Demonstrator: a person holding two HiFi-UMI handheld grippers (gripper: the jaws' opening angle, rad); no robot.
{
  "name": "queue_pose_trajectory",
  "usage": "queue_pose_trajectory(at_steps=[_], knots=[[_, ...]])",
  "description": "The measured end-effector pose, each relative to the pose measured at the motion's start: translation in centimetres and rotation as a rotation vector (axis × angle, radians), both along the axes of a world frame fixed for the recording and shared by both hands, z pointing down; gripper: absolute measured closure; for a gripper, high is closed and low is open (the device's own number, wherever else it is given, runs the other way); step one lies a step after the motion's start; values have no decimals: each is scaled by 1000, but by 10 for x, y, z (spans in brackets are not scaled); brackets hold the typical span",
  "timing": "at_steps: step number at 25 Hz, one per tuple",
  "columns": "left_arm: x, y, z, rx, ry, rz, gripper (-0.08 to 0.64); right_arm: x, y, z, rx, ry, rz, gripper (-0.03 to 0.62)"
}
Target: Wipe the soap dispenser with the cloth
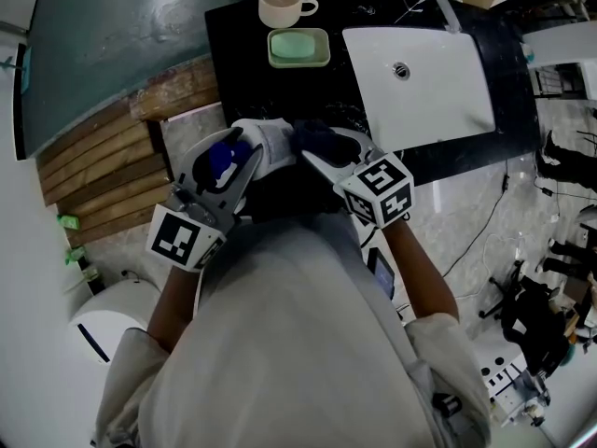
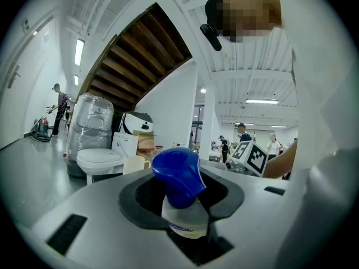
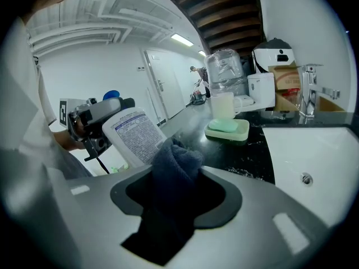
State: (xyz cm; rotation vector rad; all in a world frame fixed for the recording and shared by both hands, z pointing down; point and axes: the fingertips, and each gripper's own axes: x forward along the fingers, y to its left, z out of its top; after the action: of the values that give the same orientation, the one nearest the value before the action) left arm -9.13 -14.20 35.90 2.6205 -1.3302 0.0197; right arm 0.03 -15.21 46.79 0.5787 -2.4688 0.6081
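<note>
By the black countertop (image 1: pixel 233 54) and its white sink (image 1: pixel 438 82), the left gripper (image 1: pixel 244 157) clamps the soap dispenser (image 3: pixel 136 134) just under its blue cap (image 2: pixel 178 175), holding it tilted so its label side is exposed. The right gripper (image 3: pixel 174 206) pinches the dark cloth (image 3: pixel 173 164), whose bunched end seems to meet the bottle, ready for wiping.

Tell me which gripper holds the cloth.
The right gripper: a dark cloth is clamped between its jaws. The left gripper is shut on the blue-capped soap dispenser instead.
</note>
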Motion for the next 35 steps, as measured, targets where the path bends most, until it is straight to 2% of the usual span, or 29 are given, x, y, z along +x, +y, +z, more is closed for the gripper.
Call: queue_pose_trajectory(at_steps=[5, 25, 35], knots=[[-2, 0, -1, 2, 21, -10, 420, 4, 9, 1, -16, 19, -11, 417], [7, -6, -6, 27, 10, 0, 420, 3, 22, -5, -35, 36, -35, 417], [9, -4, -5, 21, -8, 1, 420, -1, 32, -13, -30, 47, -79, 417]])
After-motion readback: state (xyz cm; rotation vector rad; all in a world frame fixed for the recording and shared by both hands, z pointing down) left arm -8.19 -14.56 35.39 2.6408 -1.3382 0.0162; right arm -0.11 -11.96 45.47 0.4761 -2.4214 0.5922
